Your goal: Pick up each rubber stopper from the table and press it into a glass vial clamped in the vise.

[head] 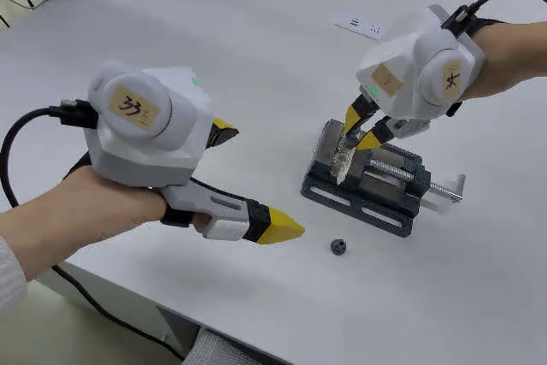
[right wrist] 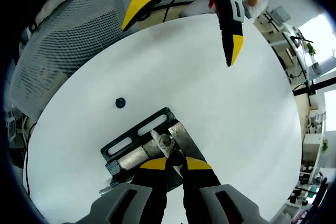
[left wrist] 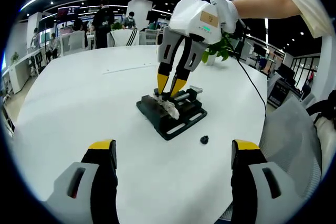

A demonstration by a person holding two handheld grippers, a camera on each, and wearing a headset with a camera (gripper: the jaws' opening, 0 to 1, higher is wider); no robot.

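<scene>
The right gripper (right wrist: 176, 164) is closed down to a narrow gap, and a small dark round piece sits between its yellow tips. The piece is partly hidden, but it looks like a rubber stopper; this pinched stopper (right wrist: 176, 157) hangs just beside the open mouth of the glass vial (right wrist: 166, 141). The vial is clear, with a pale round rim. It is clamped between the metal jaws of the dark grey vise (head: 366, 184), which stands on the white worktop (head: 214, 40).

In the head view the right gripper's tips point down at the vise's near end, where the glass shows as a cloudy glint.

A loose stopper (head: 338, 247) lies on the worktop near the vise base but not touching it. It is small, black and knob-like, and a lighter spot shows on it.

The left gripper (head: 252, 179) is held low at the near side with its jaws spread wide, holding nothing. It is well apart from the vise and nearer the loose stopper.
</scene>
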